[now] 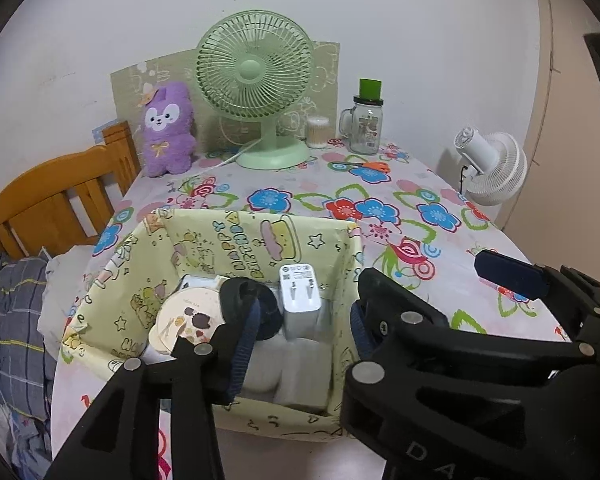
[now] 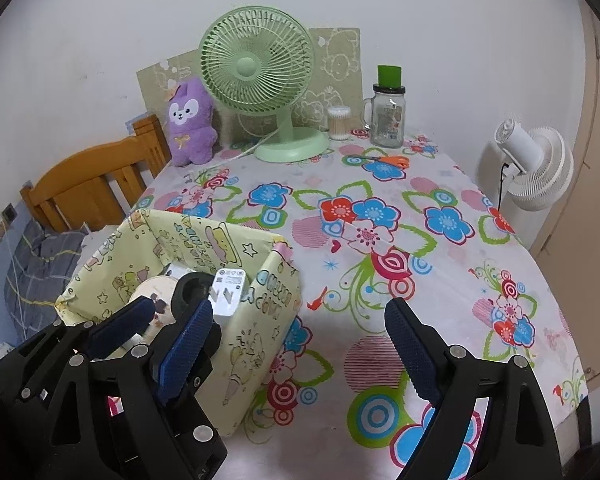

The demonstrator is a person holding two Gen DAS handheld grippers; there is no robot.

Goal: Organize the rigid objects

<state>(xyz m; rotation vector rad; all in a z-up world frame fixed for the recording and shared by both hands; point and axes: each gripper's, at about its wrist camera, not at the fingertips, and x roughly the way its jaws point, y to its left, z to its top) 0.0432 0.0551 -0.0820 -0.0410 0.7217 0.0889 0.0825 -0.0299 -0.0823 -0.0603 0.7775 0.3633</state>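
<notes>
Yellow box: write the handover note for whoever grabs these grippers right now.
Left gripper: open, empty, above the yellow box.
Right gripper: open, empty, over the tablecloth beside the box.
Done: white charger, round cream tin and black round item are in the box.
Left: probably the orange scissors, lying near the glass jar.

Both grippers are held side by side with fingers spread wide: the left gripper (image 1: 300,316) low, the right gripper (image 2: 300,344) just beside it.
</notes>
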